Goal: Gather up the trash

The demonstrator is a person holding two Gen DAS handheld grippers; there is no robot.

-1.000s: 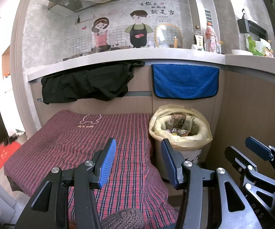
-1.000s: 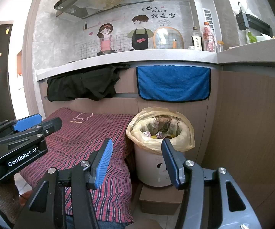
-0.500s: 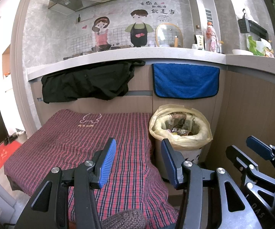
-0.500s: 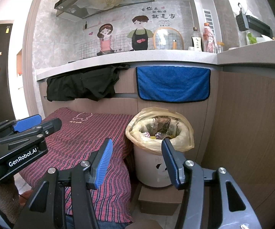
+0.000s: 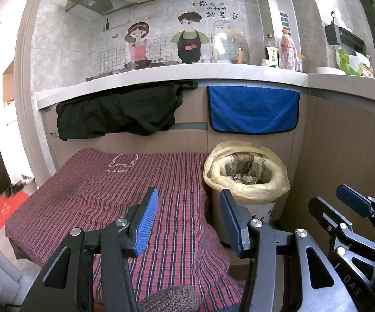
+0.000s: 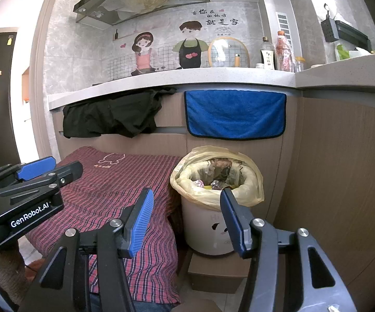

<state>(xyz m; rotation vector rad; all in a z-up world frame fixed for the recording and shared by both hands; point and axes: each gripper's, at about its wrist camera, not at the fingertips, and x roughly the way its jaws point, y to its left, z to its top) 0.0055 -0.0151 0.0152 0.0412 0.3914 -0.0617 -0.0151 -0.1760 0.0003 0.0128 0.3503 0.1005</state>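
In the left wrist view, the left gripper (image 5: 188,219) is hanging with its blue pads spread and nothing between them, above a red plaid cloth (image 5: 114,195). The trash bin (image 5: 247,179), lined with a yellow bag and filled with rubbish, is standing at two o'clock, just beside the cloth.

In the right wrist view, the right gripper (image 6: 186,221) is likewise gaping empty, the bin (image 6: 213,208) sitting at twelve o'clock beneath a blue towel (image 6: 235,114).
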